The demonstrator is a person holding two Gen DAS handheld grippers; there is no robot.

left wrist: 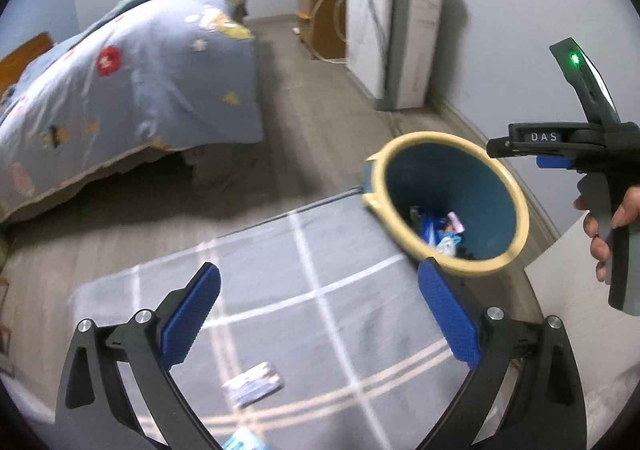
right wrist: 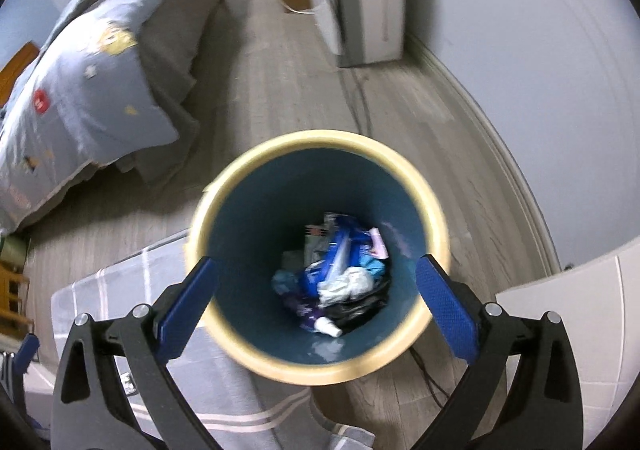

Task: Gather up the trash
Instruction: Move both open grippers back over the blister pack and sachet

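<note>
- Directly below the right gripper [right wrist: 316, 290] (jaws wide, nothing held) the trash [right wrist: 336, 270] is seen inside the bin [right wrist: 224, 186].
- Below the equally wide left gripper [left wrist: 320, 314], a wrapper [left wrist: 254, 384] lies on the mat [left wrist: 280, 262].

Both grippers were black plastic, left gripper [left wrist: 318, 314] with blue ribbed pads [left wrist: 191, 316], silver screws [left wrist: 143, 316], right gripper [right wrist: 316, 312] marked "DAS", green light lit

Bin [right wrist: 240, 234]: smooth plastic, teal inside, cream rim, slight sheen. Trash [right wrist: 340, 274] in it: crinkled glossy wrappers and crumpled paper. Rug [left wrist: 320, 290]: matt woven cloth, pale stripes. Floor [left wrist: 312, 138]: wood-grain boards, matt. Gripper pads [left wrist: 192, 314]: blue textured rubber or plastic was noted; arms matt black plastic with shiny metal pins. Bedcover [left wrist: 160, 82]: soft printed cloth.
</note>
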